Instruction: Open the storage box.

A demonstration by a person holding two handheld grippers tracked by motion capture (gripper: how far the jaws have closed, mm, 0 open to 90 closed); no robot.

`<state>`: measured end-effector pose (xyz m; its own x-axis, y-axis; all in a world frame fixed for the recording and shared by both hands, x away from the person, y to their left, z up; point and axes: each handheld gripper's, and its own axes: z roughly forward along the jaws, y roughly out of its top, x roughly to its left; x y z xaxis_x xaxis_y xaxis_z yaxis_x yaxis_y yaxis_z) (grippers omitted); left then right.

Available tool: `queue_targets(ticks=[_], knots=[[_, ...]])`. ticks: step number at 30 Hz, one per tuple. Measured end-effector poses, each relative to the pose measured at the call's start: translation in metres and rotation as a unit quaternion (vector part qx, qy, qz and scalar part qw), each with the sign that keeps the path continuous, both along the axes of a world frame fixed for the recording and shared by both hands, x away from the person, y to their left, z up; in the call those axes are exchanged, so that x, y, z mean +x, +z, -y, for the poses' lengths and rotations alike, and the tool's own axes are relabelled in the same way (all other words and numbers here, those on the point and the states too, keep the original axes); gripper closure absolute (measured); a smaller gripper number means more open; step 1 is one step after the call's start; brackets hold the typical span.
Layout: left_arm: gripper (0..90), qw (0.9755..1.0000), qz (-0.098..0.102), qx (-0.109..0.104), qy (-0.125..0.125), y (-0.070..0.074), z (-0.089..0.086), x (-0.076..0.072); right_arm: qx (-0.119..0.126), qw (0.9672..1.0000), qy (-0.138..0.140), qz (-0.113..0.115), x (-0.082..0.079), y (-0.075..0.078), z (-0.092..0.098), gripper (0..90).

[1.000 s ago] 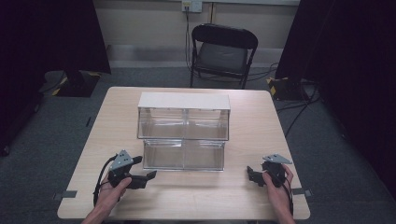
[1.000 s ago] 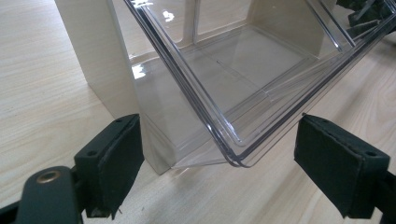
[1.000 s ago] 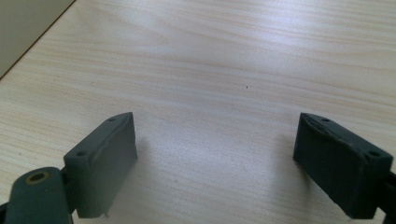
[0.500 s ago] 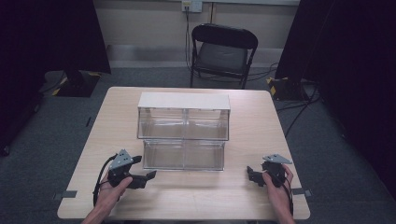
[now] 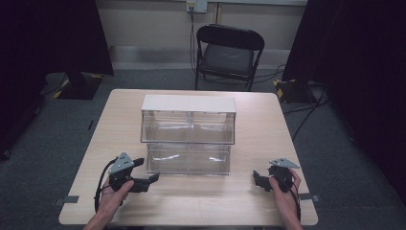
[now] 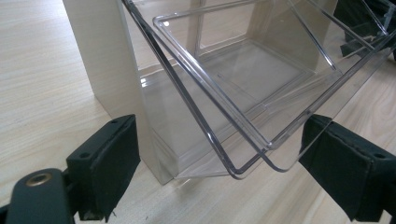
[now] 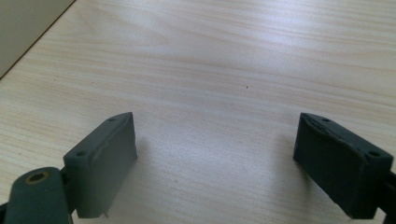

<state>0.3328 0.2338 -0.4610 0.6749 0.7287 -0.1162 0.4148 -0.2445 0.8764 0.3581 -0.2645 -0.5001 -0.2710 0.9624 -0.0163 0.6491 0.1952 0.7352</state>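
Left gripper (image 5: 143,179) sits just off the front left corner of the drawer unit (image 5: 188,134), jaws spread wide with nothing in them. Right gripper (image 5: 262,179) rests well off the unit's front right corner, also wide open and empty. From the high view the unit is a boxy two-tier thing, clear plastic drawers under a flat pale top, standing mid-table (image 5: 258,124). That table is light wood grain, on grey carpet, with a black folding chair (image 5: 229,50) behind the unit and dark curtains on both sides.

Left gripper view: the matte black jaws frame the unit's corner, where a glossy clear drawer (image 6: 243,88) with rounded edges juts out beside the pale side panel (image 6: 102,56).

Right gripper view: blocky dark jaws stand apart over bare streaky wood, and a sliver of the unit's panel (image 7: 23,23) shows at the top left.
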Motion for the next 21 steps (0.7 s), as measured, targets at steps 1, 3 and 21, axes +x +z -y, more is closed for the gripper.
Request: queue_targets(ticks=[1, 3, 21], knots=[[13.0, 1.0000, 0.001, -0.002, -0.002, 0.0000, 0.0002, 0.0001, 0.000, 1.0000, 0.000, 0.000, 0.0000, 0.0000, 0.0000, 12.3], [13.5, 1.0000, 0.000, -0.004, -0.004, 0.0002, 0.0009, 0.0001, 0.000, 1.0000, 0.000, 0.000, 0.0000, 0.0000, 0.0000, 12.3], [14.1, 0.9998, 0.015, 0.013, -0.002, 0.0059, 0.0082, -0.0003, 0.000, 1.0000, 0.001, 0.000, 0.0007, -0.0001, 0.0000, 11.6]])
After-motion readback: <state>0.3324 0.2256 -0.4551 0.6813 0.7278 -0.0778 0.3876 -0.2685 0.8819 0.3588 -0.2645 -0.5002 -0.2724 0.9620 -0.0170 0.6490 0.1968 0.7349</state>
